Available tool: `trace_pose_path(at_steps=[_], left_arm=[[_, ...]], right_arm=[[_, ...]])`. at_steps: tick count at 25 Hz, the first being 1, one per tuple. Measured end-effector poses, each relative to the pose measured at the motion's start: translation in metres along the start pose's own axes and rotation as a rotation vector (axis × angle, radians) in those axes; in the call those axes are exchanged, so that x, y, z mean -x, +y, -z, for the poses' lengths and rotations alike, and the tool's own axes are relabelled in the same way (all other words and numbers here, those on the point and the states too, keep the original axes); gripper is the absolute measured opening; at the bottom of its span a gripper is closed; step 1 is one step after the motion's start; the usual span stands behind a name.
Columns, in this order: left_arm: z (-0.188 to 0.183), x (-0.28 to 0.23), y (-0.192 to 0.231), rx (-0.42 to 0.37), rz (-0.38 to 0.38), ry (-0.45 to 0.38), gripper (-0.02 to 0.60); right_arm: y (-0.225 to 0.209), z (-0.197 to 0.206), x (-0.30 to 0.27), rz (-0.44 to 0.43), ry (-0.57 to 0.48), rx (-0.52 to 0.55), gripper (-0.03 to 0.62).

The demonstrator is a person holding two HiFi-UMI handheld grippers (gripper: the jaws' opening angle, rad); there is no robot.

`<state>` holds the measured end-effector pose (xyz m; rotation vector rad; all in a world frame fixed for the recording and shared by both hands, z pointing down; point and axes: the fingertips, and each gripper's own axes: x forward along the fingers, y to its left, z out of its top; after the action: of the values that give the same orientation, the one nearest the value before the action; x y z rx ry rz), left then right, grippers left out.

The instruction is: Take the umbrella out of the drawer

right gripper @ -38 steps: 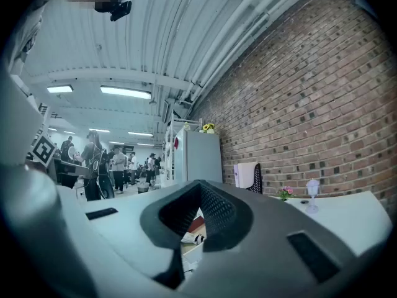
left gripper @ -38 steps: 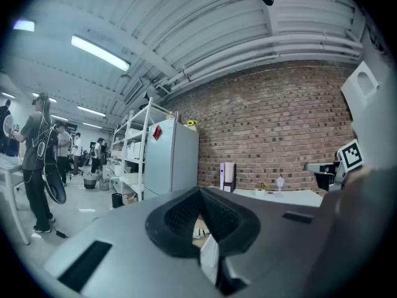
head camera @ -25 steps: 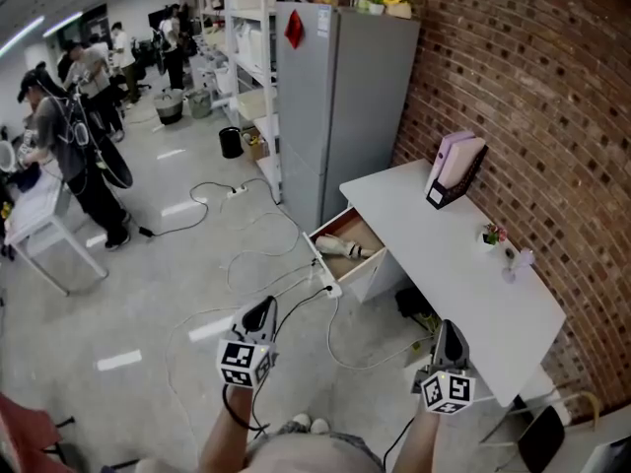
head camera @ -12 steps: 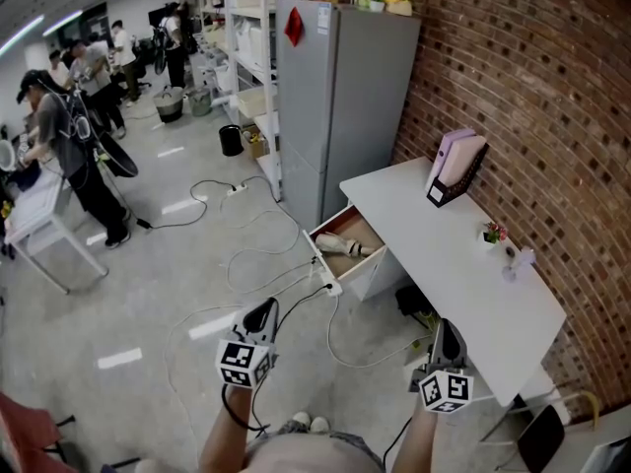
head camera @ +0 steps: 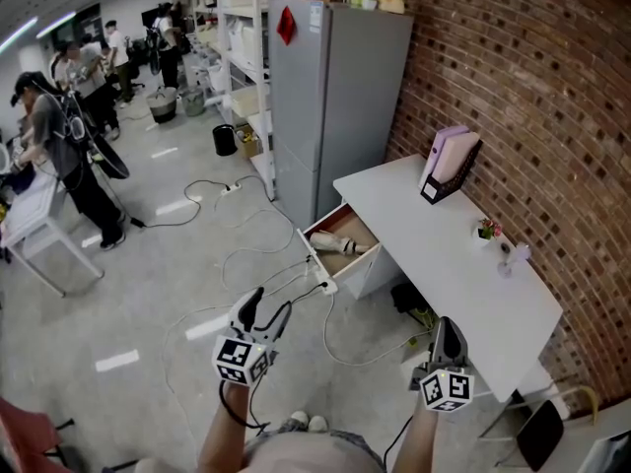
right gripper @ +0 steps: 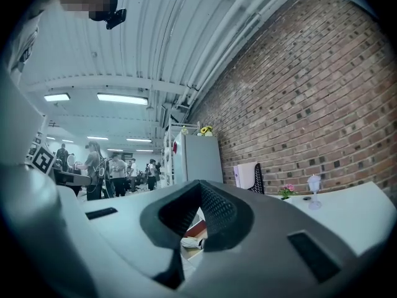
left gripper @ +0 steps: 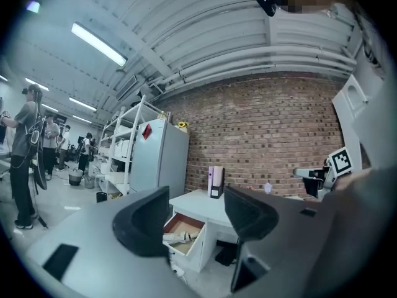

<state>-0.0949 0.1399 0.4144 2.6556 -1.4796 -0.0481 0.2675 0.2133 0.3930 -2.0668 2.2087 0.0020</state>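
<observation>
The white desk [head camera: 463,284] stands against the brick wall with its drawer [head camera: 320,227] pulled open towards the floor. A beige folded umbrella [head camera: 340,244] lies inside it. Both grippers hang well short of the drawer, pointing level at it. My left gripper [head camera: 266,309] is opening its jaws with nothing between them. In the left gripper view [left gripper: 195,219] the drawer [left gripper: 193,248] and umbrella [left gripper: 178,236] show through the gap. My right gripper [head camera: 446,325] is shut and empty; in the right gripper view [right gripper: 200,194] a bit of the umbrella [right gripper: 192,241] shows below the tips.
A grey fridge [head camera: 335,97] stands left of the desk. Cables [head camera: 246,264] and a power strip [head camera: 325,286] lie on the floor before the drawer. On the desk: a file holder [head camera: 449,166], small flowers [head camera: 485,231], a glass [head camera: 508,256]. People [head camera: 59,136] stand far left.
The left gripper's jaws have gone from shut to apart. The right gripper has kept still. The head view has shifted slightly.
</observation>
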Motion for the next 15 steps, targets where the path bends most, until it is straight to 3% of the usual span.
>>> trace_pose_path(at_steps=[2,5,15], left_arm=[[-0.002,-0.001,0.001,0.004,0.0,-0.022,0.321],[-0.01,0.003,0.008,0.025,-0.023,-0.064,0.362],[-0.012,0.006,0.018,0.004,-0.032,-0.06,0.382]], right_arm=[[-0.001,-0.002,0.0,-0.004,-0.012,-0.011,0.018],[-0.001,-0.005,-0.001,-0.009,-0.015,-0.024,0.018],[0.006,-0.004,-0.002,-0.01,-0.004,-0.029,0.018]])
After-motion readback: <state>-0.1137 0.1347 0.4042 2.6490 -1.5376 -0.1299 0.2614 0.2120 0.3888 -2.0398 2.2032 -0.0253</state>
